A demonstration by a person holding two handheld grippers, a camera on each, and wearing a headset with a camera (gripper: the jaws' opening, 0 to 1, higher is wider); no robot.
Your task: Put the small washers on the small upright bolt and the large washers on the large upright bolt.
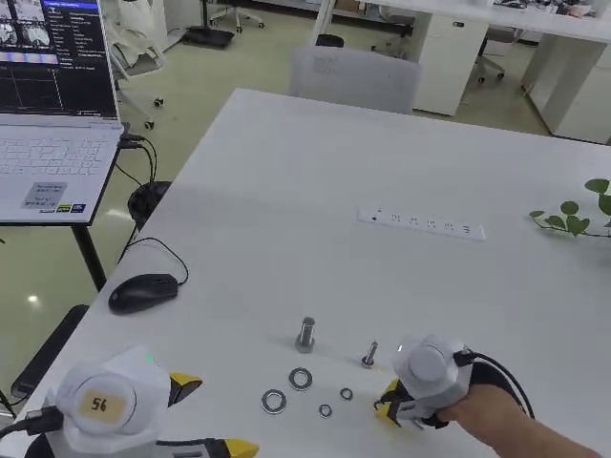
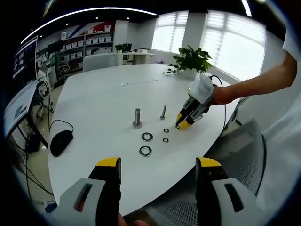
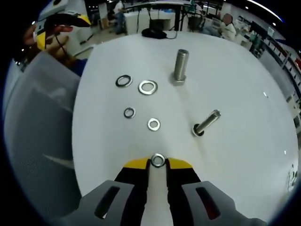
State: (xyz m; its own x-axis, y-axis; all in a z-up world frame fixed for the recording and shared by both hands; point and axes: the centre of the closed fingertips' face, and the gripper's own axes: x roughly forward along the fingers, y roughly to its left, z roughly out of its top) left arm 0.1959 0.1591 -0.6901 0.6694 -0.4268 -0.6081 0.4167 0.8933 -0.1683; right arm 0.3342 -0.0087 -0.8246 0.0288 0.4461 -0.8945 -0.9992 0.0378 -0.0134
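Right gripper pinches a washer; level its hole over the small bolt at two o'clock; left gripper spread

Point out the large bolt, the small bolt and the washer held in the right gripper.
large bolt [image 3: 180, 63]: right gripper view, middle of its shaft.
small bolt [image 3: 208, 122]: right gripper view, middle of its shaft.
held washer [image 3: 153, 160]: right gripper view, left side of its ring.

Two bolts; two large washers; three small washers.
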